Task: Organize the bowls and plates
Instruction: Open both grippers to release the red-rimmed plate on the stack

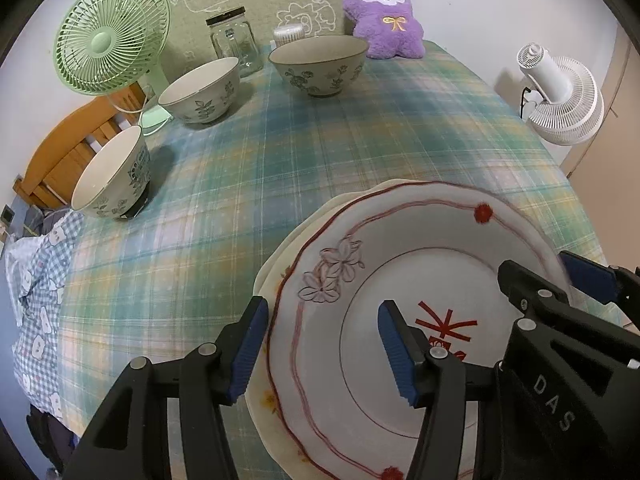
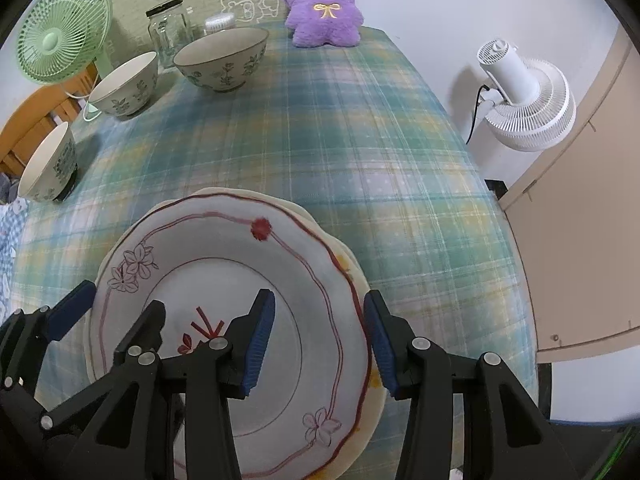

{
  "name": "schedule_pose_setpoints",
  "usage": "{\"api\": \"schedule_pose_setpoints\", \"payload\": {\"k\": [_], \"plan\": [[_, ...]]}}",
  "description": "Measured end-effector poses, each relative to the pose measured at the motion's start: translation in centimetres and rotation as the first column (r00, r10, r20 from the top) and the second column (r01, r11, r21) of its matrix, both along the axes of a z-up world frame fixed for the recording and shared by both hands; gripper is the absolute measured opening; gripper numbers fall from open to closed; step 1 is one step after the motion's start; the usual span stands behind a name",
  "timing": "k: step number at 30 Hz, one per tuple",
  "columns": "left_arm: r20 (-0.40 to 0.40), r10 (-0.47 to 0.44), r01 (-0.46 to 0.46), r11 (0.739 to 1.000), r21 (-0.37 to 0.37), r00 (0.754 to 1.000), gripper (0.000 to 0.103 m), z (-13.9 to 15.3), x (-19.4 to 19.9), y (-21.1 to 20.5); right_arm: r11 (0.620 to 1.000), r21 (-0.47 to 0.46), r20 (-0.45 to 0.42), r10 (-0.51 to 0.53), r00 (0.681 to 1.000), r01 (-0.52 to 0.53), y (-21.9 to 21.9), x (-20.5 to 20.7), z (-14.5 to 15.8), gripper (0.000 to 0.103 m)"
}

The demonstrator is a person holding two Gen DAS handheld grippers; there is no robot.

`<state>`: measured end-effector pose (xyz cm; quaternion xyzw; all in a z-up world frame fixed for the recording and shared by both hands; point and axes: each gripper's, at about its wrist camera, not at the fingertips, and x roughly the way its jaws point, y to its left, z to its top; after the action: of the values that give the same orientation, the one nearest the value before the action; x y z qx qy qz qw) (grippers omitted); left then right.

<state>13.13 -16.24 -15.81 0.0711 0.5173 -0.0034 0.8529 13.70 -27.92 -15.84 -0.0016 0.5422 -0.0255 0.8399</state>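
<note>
A white plate with a red wavy line and flowers [image 1: 360, 280] lies on top of a cream plate [image 1: 264, 276] near the table's front edge; both also show in the right wrist view [image 2: 240, 256] [image 2: 360, 276]. My left gripper [image 1: 324, 344] is open, its jaws straddling the plates' left rim. My right gripper [image 2: 320, 344] is open, straddling their right rim; it also shows in the left wrist view [image 1: 560, 280]. Three floral bowls stand at the far left: a large one [image 1: 320, 64], a middle one [image 1: 202, 92] and a near one [image 1: 112, 176].
A green fan [image 1: 112, 36], a glass jar [image 1: 236, 40] and a purple plush toy [image 1: 384, 16] stand along the table's far edge. A white fan [image 1: 560, 92] stands beyond the table's right edge. A wooden chair [image 1: 60, 148] is at the left.
</note>
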Motion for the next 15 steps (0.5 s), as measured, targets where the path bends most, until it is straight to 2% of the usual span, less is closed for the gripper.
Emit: {"api": "schedule_pose_setpoints", "payload": {"k": [6,10,15], "plan": [[-0.022,0.031,-0.031,0.999,-0.029,0.999,0.066,0.2,0.7,0.5,0.999,0.032,-0.013,0.004,1.0,-0.004,-1.1,0.6,0.0,0.069],[-0.039,0.047,-0.05,0.996,-0.075,0.998,0.071,1.1,1.2,0.9,0.997,0.056,-0.001,0.045,0.999,-0.044,-1.4,1.2,0.9,0.069],[0.03,0.069,-0.066,0.993,-0.095,0.997,0.08,3.8,1.4,1.4,0.99,0.107,0.065,0.081,0.995,-0.087,-1.4,1.9,3.5,0.069]]}}
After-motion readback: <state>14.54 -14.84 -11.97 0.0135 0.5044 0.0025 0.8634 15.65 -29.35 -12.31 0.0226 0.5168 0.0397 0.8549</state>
